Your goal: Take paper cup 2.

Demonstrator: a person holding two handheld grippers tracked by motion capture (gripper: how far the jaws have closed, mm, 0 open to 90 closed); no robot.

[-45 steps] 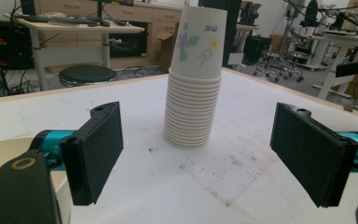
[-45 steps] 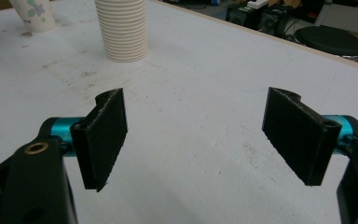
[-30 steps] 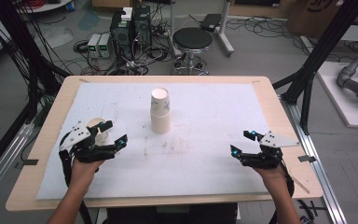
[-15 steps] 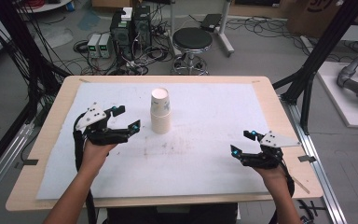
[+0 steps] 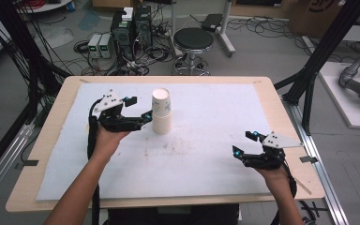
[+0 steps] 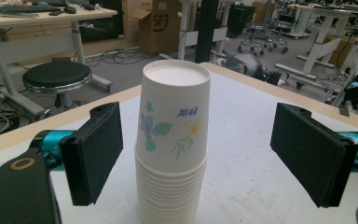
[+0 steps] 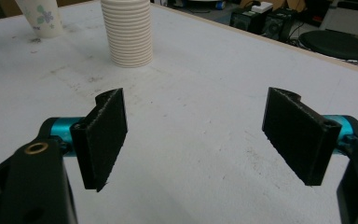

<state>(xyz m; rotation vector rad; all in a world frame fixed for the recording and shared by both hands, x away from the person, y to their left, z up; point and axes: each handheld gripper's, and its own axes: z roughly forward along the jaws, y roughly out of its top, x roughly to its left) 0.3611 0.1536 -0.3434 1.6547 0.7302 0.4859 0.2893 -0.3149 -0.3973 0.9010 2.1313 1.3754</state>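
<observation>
Paper cups [image 5: 161,112], nested upside down into one tapered stack, are seen standing upright near the middle of the desk [image 5: 51,140], toward its far edge. In the left gripper view the stack [image 6: 172,144] is shown as smooth white paper; the topmost cup is printed with a pale flower, green leaves and small blue lettering, and below it the rolled rims are piled into a tight ribbed column. The flat round base of the top cup faces up.

The left hand-held gripper [image 5: 138,110] is held just left of the stack, raised off the surface, with its jaws spread wide. In its own view the stack stands between the two jaws: the left pad [image 6: 93,151] is close beside the cup wall, the right pad is well apart from it, and neither is seen to press on the paper. The pads are flat, rectangular, matt black slabs with a fine foam-like grain, mounted on glossy teal metal stubs.

The right hand-held gripper [image 5: 246,144] is held near the right front of the desk, well apart from the stack, jaws wide with nothing between them. In its view the ribbed lower stack [image 7: 127,32] appears far off.

The desk is a pale wooden board with rounded corners, covered by a white sheet [image 5: 215,117] marked with grey scuffs and specks.
</observation>
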